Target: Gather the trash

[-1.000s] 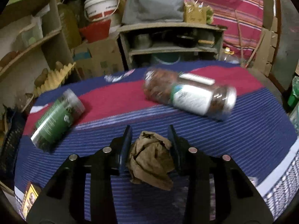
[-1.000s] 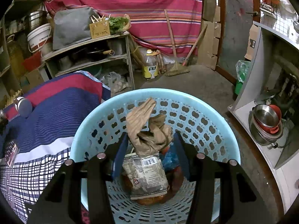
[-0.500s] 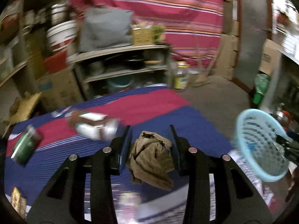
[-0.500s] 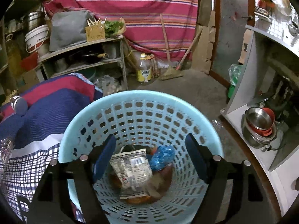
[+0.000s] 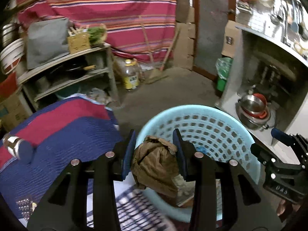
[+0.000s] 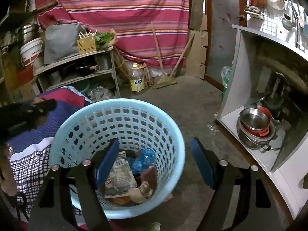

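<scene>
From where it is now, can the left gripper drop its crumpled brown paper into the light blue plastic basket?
Probably yes. The left gripper holds the crumpled brown paper just over the near rim of the light blue perforated plastic basket, whose mouth is open. The empty right gripper is off to one side.

Crumpled brown paper (image 5: 156,165) over pale-blue perforated basket (image 5: 227,113), wrappers (image 6: 120,175) inside

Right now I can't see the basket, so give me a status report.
Left gripper shut on crumpled brown paper, at blue basket rim. Right gripper open, empty, over basket. Nothing blocking.
</scene>
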`<control>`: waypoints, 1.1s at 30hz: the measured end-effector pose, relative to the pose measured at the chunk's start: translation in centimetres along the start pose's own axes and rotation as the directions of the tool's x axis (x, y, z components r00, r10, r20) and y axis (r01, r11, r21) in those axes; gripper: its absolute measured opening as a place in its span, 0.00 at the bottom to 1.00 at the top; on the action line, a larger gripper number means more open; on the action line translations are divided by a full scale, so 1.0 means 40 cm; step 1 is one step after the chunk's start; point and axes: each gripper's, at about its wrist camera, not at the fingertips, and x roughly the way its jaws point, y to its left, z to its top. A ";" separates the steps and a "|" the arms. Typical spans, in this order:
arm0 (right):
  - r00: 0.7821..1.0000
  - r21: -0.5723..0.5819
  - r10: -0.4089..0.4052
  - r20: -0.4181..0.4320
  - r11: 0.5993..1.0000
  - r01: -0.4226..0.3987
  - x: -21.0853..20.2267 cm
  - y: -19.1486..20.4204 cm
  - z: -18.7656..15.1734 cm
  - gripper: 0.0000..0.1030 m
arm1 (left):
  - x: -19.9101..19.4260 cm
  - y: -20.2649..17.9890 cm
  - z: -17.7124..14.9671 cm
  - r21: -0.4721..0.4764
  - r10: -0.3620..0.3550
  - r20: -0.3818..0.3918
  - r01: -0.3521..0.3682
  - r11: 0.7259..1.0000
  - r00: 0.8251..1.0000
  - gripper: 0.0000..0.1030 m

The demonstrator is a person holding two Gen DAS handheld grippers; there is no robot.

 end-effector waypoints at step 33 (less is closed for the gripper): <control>0.965 -0.162 0.260 0.028 0.954 -0.253 -0.207 0.481 -0.115 0.95 | -0.468 0.388 -0.333 -0.238 0.419 0.053 -0.396 0.887 0.907 0.95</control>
